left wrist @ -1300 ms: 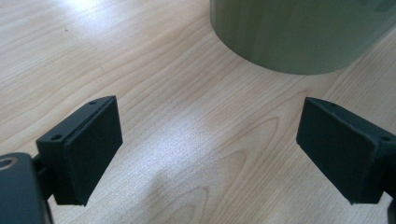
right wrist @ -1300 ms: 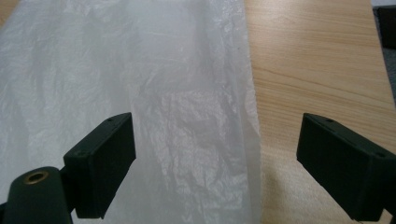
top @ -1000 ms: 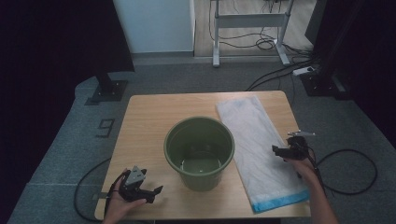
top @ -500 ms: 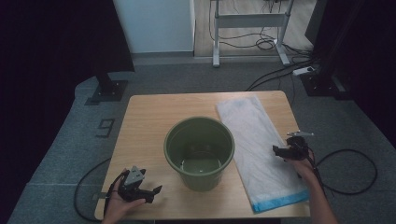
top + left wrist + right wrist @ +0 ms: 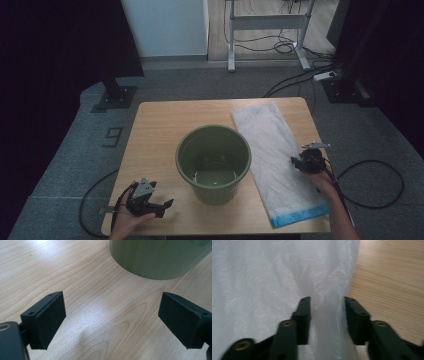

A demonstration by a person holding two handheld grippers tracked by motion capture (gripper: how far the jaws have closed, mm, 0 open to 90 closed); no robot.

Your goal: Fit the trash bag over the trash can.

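Plastic bag [image 5: 274,155], white and crinkled with a blue strip at its near end, lies flat along the right part of the wooden table [image 5: 160,130] in the high view, just right of a green bucket [image 5: 213,162] standing upright at the centre of the frame. My right gripper [image 5: 298,162] sits at the bag's right edge, in the right middle of that frame. In the right gripper view its jaws have just been closing, and a bunched fold of the bag [image 5: 325,315] now stands between them; the film fills the gap and seems to touch both pads, so I read it as pinched. Bare wood shows at the upper right of that view. My left gripper [image 5: 159,206] rests low at the lower left of the high view, held in my hand. In the left gripper view its jaws stand wide apart with nothing but table between them, and the bucket's wall [image 5: 160,257] rises at the upper right.
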